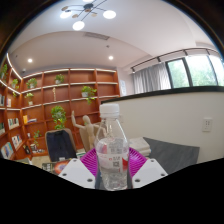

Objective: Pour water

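One bottle: water bottle clenched between the gripper pads — raised, capped.
Advice: uncap first — tilt slowly.

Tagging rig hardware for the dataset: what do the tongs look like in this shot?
Only the tips of the tongs show. Each of the two fingers is white or light grey, with flat angular outer faces. Their inner faces carry magenta pads with a fine criss-cross texture. No cables or markings are visible, and no sleeve or hand is in view.
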Demonstrator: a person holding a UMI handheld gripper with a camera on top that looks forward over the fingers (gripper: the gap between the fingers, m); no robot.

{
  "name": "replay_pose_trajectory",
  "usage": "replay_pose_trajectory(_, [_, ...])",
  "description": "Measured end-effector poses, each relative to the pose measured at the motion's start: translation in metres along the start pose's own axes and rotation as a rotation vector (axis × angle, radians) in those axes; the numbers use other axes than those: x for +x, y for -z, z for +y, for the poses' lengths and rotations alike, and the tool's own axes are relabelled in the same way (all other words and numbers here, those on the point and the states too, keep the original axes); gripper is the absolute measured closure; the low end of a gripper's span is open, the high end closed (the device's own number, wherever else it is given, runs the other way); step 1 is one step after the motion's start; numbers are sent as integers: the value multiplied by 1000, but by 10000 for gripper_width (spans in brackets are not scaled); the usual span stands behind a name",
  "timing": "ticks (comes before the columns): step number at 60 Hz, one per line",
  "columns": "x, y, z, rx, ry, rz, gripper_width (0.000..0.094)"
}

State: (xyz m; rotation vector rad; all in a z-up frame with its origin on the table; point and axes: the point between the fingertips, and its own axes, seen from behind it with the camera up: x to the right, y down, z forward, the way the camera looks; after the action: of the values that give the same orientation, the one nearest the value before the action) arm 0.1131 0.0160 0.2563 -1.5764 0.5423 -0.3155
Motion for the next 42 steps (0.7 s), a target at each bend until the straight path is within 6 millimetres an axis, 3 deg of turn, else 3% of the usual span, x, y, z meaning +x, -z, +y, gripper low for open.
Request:
replay_pose_trajectory(4, [19,-11,23,-34,-4,29,539])
replay_pose_trajectory(5, [31,-21,37,-36,-3,35,539])
replay_pose_trajectory(13, [56,-33,74,-109,26,59,542])
replay_pose_trajectory(14, [59,-42,85,-112,33,62,540])
replay_pose_trajectory(24, [70,-53,134,-180,34,46,528])
replay_pose_trajectory(33, [65,-53,130,-132,28,19,507])
replay_pose_trajectory(42, [60,-52,131,-125,75,6,352])
